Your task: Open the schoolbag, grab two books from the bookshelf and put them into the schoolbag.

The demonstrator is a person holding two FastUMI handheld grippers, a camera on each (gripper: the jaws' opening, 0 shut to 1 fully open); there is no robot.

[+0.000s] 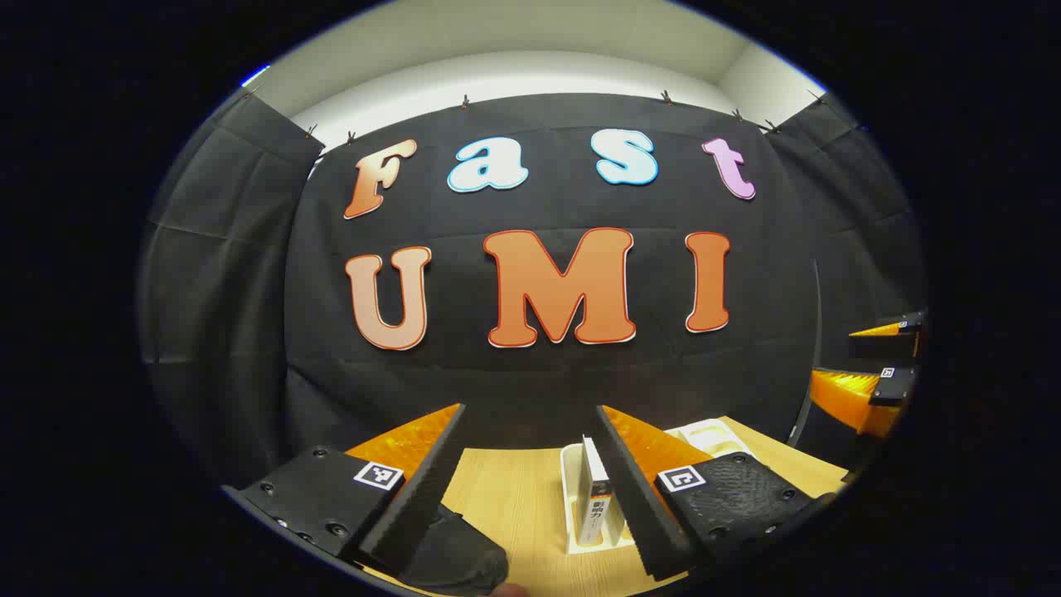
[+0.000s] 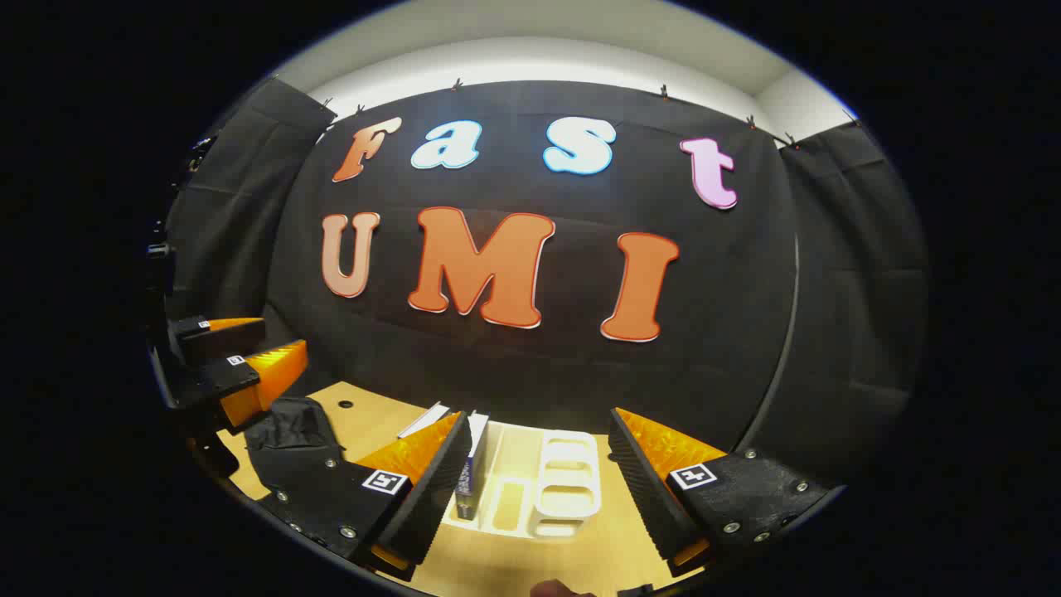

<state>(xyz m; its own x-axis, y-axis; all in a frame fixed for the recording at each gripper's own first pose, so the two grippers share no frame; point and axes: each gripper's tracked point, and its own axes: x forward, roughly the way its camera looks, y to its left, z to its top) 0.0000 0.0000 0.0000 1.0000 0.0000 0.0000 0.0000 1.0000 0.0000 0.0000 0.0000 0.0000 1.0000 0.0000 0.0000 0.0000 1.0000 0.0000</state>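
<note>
Wooden table (image 2: 365,414) carries our white plastic bookshelf (image 2: 572,477), a stiff upright book (image 2: 471,464) slotted inside, beside the soft black schoolbag (image 2: 290,427). Both claws, left claw (image 1: 530,489) and right claw (image 2: 539,489), gape wide, empty; we'd pinch its spine.

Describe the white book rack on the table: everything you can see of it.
The book rack is a low, white, plastic-looking tray lying flat on the wooden table, in front of the black cloth wall. Raised dividers split it into slots, and rounded loop-shaped partitions sit at its right side. Two books stand in its left part: an upright dark-spined book and a white-edged one leaning beside it. No gripper touches the rack; the right gripper hangs open before it.
</note>
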